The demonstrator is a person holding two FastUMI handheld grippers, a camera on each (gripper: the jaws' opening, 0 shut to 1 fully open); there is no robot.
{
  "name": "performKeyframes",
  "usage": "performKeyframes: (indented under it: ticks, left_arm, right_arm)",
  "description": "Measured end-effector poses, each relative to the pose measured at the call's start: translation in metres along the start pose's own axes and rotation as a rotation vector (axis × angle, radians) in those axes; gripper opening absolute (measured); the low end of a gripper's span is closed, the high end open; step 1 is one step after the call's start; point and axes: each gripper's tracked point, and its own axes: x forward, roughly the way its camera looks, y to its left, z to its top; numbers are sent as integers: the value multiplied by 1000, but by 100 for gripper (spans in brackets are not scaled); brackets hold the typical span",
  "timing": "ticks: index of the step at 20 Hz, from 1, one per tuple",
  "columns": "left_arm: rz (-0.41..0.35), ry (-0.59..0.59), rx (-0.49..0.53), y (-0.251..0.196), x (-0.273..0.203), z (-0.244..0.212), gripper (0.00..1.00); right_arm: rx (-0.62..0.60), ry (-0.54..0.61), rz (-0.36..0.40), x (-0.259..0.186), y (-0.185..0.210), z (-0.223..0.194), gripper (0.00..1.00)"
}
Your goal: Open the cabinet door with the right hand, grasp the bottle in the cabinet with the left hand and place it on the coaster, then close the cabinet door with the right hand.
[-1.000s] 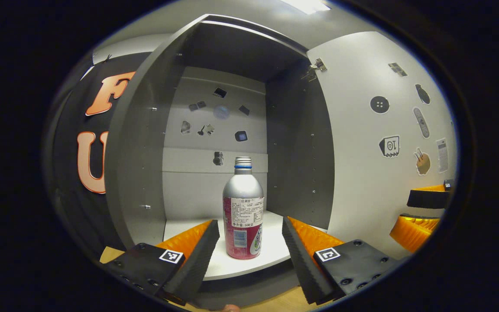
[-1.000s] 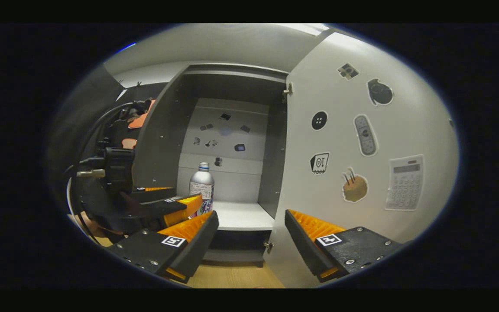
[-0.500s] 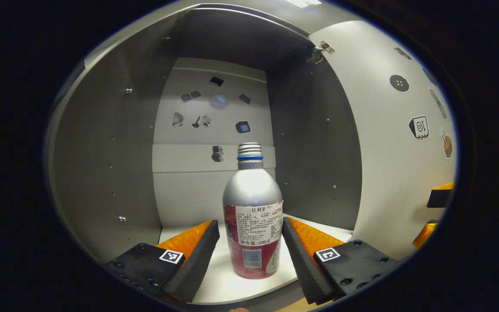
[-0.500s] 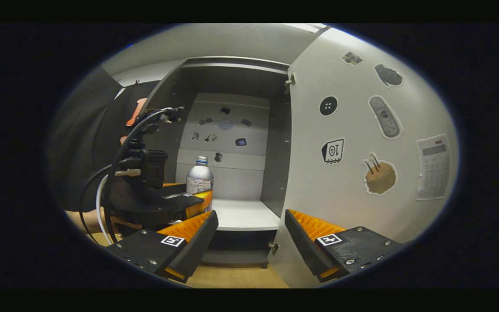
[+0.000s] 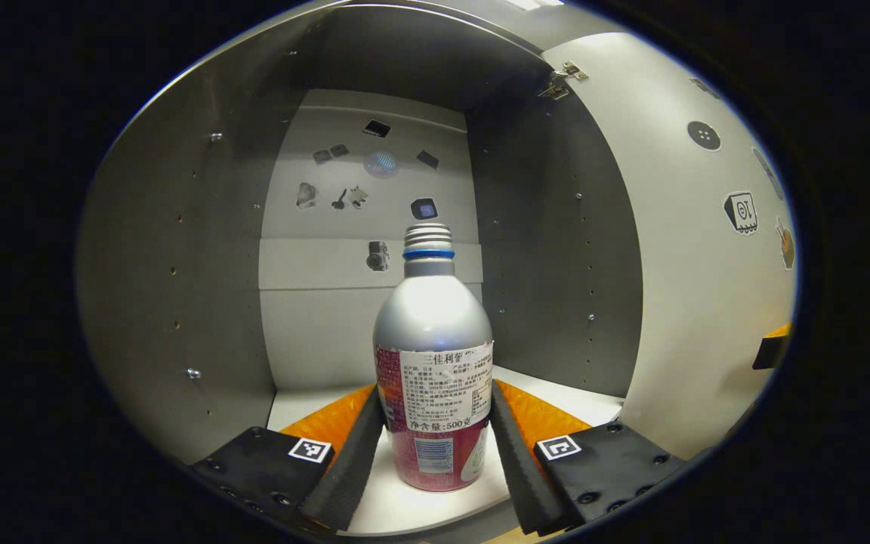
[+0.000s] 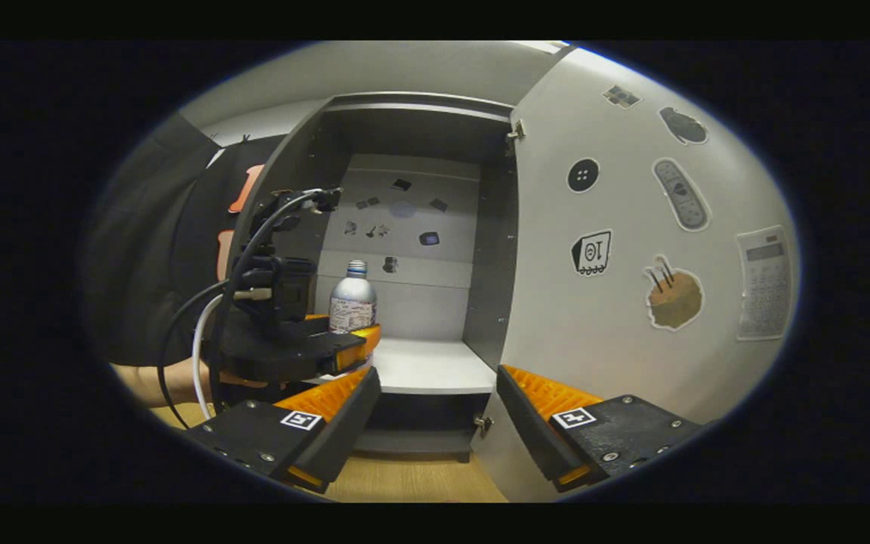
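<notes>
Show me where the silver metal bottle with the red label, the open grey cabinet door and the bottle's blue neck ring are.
Silver metal bottle with the red label [image 5: 433, 332], left gripper view: bare shoulder above the label.
Open grey cabinet door [image 6: 624, 332], right gripper view: plain inner face below the stickers.
Blue neck ring [image 5: 428, 254], left gripper view: front of the band.

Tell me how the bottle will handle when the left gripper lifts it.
The bottle looks like rigid metal, so it should not give under the fingers flanking its labelled lower body. Its smooth wall may slip. Tall and narrow-based, it could tip if nudged, and would roll if it fell.

Silver bottle [image 5: 433, 325], pink-and-white label, blue neck ring
</notes>
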Motion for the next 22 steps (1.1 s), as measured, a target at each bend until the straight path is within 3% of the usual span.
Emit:
performKeyframes:
  ticks: [6, 14, 22]
  left_arm:
    - [33, -19, -47, 6, -37, 12, 83]
    - [110, -46, -21, 12, -129, 26, 83]
    - [77, -42, -37, 13, -219, 8, 83]
  right_arm:
    - [6, -3, 29, -15, 4, 1, 95]
    - [-10, -21, 110, -45, 16, 2, 95]
    - [20, -43, 54, -76, 26, 8, 97]
